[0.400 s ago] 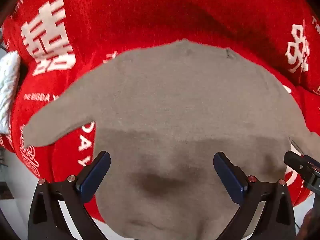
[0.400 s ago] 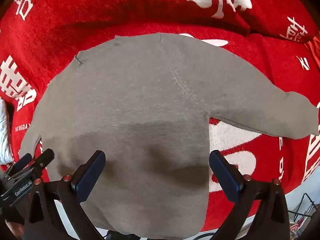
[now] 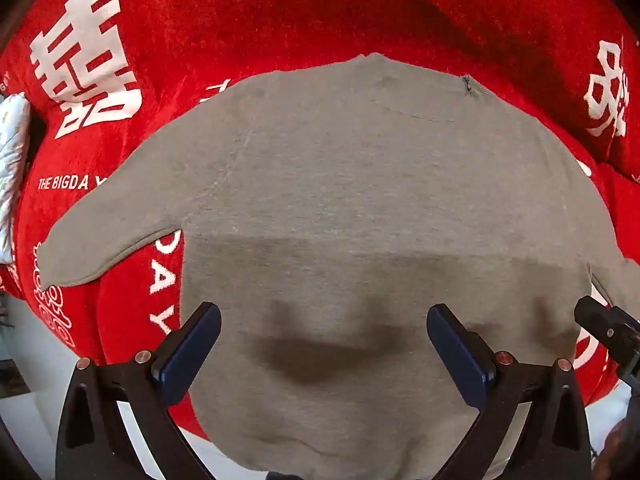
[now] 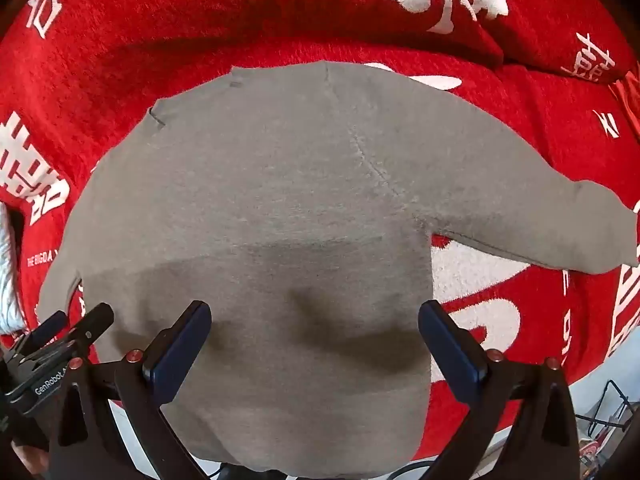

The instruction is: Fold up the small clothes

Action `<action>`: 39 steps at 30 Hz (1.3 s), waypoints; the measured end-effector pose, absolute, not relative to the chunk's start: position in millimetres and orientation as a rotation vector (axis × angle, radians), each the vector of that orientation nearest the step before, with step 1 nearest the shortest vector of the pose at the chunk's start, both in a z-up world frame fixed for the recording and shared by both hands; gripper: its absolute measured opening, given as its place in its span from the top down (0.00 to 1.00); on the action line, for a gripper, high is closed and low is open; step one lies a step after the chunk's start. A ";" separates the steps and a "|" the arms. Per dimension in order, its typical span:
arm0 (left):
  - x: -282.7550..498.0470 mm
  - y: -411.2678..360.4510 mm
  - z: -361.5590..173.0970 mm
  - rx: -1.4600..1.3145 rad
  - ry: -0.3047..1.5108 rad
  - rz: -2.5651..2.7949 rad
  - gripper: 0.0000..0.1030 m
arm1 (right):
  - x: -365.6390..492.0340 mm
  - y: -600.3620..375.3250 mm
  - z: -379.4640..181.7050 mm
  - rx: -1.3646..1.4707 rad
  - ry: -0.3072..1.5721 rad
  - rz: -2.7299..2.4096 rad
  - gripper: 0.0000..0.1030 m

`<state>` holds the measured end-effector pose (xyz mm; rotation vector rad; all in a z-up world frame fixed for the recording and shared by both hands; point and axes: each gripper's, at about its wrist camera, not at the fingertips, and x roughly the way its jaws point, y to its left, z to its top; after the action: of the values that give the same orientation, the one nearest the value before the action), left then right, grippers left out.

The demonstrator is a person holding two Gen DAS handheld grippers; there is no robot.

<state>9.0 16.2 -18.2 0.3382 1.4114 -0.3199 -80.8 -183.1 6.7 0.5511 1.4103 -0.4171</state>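
Gray sweater (image 3: 360,184) lies flat on red blanket (image 3: 280,12) w/ white lettering, sleeves out left & right. Left hand-held gripper (image 3: 323,346) and right hand-held gripper (image 4: 315,342) hover over its near hem, both spread wide, holding nothing.

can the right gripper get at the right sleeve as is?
Probably yes. The right gripper is open above the grey sweater, and the right sleeve lies flat on the red blanket, uncovered.

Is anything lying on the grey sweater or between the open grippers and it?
Nothing visible does. The grey sweater lies spread flat on the red blanket, sleeves out. The left gripper and right gripper hang open over its lower part.
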 end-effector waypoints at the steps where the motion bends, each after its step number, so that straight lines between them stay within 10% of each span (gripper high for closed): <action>1: 11.5 16.1 -20.3 0.337 1.413 -0.310 0.00 | -79.0 -182.1 6.0 0.548 1.413 -0.416 0.00; 39: 23.1 39.4 -27.6 0.325 1.449 -0.245 0.00 | -58.6 -147.6 1.7 0.523 1.432 -0.379 0.00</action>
<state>23.1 39.4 -27.6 0.3251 1.4487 -0.2449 -58.6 -147.6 1.7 0.5226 1.4317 -0.3786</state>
